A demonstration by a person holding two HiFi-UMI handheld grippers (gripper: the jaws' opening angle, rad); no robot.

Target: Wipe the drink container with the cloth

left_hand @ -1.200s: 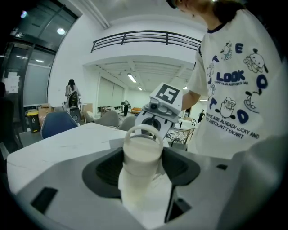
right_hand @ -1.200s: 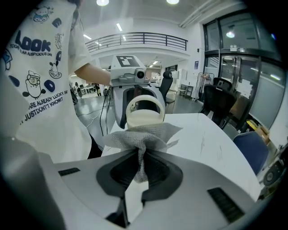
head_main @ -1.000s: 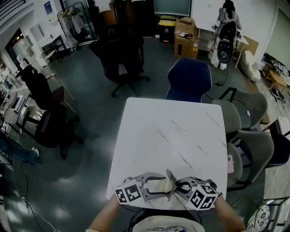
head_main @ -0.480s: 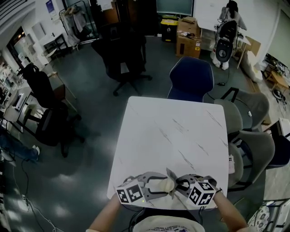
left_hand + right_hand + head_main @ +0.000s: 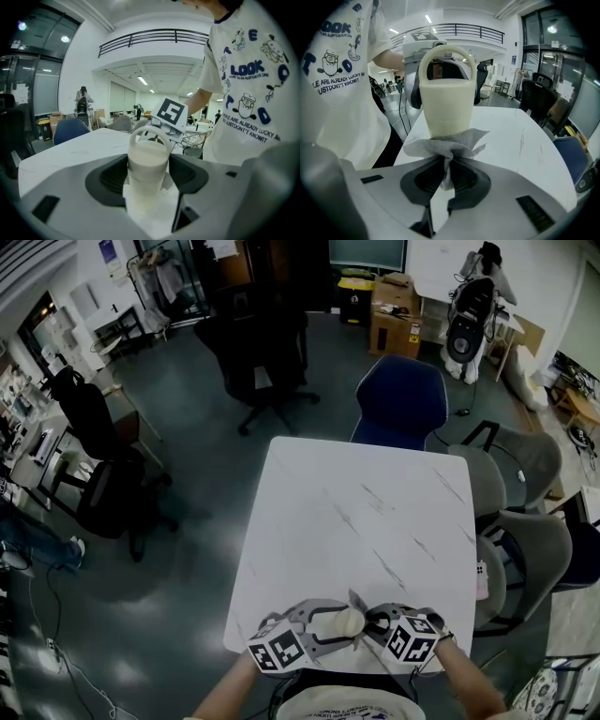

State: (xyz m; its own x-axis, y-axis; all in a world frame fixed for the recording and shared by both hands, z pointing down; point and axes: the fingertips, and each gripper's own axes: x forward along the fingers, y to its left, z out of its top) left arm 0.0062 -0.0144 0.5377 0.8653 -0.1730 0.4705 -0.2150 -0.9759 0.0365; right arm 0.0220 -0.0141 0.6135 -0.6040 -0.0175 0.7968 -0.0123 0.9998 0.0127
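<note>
A cream drink container (image 5: 345, 622) with a loop handle on top is held just above the near edge of the white table (image 5: 366, 531). My left gripper (image 5: 328, 626) is shut on the container (image 5: 147, 166), its jaws pressing both sides. My right gripper (image 5: 371, 624) is shut on a grey cloth (image 5: 446, 149), bunched between its jaws. The cloth (image 5: 356, 607) is pressed against the container (image 5: 446, 105) at its lower part. The two grippers face each other, with the container between them.
A blue chair (image 5: 400, 401) stands at the table's far edge and grey chairs (image 5: 525, 540) at its right side. Black office chairs (image 5: 258, 343) stand on the floor to the left. Cardboard boxes (image 5: 391, 320) sit far back. The person's white shirt (image 5: 243, 84) is close behind the grippers.
Both grippers, container and cloth stay together at the near table edge, with almost no movement against the table. The head camera has shifted slightly.
</note>
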